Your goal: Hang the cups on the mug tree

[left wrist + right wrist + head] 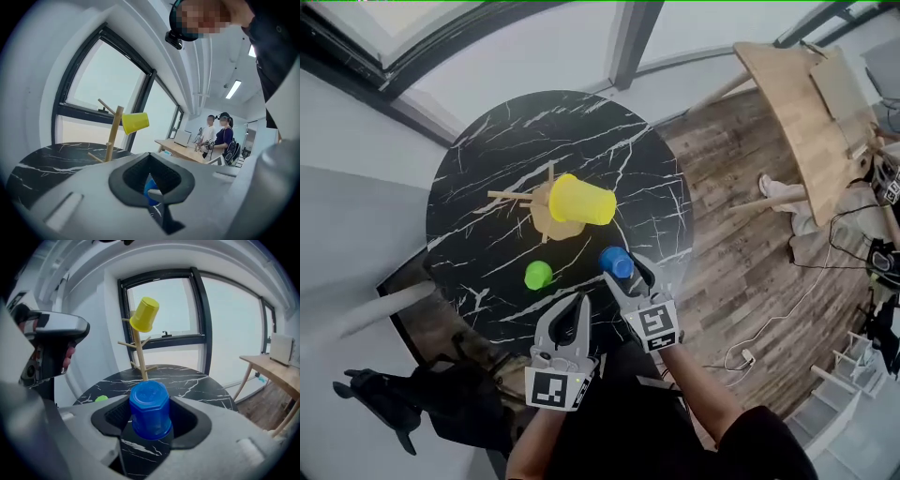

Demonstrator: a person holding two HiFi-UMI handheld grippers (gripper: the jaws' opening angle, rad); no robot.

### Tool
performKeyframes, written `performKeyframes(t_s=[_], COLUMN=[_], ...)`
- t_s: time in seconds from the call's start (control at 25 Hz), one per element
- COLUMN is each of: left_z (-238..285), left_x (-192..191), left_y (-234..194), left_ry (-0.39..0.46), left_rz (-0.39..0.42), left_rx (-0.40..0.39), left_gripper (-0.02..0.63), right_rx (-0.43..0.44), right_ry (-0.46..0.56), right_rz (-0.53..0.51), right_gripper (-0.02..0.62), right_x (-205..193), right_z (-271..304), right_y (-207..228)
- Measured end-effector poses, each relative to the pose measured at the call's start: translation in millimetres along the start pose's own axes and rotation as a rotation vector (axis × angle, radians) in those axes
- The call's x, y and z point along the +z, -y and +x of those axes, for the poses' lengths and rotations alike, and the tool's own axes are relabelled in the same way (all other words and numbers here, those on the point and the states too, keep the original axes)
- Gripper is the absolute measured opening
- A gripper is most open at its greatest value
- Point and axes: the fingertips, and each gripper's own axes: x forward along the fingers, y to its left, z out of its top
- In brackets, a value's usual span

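Note:
A wooden mug tree (pixel 542 217) stands on the round black marble table (pixel 487 169), and a yellow cup (pixel 580 200) hangs on one of its pegs. A small green cup (pixel 538 275) sits on the table in front of the tree. My right gripper (pixel 623 274) is shut on a blue cup (pixel 616 262), held base up above the table's near edge; in the right gripper view the blue cup (pixel 150 411) fills the gap between the jaws, with the tree (pixel 138 357) and yellow cup (pixel 144 315) beyond. My left gripper (pixel 577 305) is shut and holds nothing, to the left of the blue cup.
A wooden desk (pixel 806 112) stands to the right on the plank floor, with cables (pixel 769 328) below it. Large windows (pixel 108 79) lie behind the table. Two people (pixel 218 138) stand by the desk in the distance. A dark object (pixel 384 394) lies at lower left.

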Motion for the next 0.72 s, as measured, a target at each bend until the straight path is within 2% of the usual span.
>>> performKeyframes(t_s=[0.44, 0.72], left_z=[-65, -86], left_x=[41, 60], left_y=[23, 28], left_ry=[0.056, 0.097], left_rz=[0.04, 0.062], left_rx=[-0.012, -0.008], left_gripper=[0.0, 0.0], right_rx=[-0.014, -0.001], right_ry=[0.079, 0.134], right_rz=[0.012, -0.012], right_gripper=[0.249, 0.249], right_x=[49, 75], right_z=[-69, -101], right_y=[-41, -59])
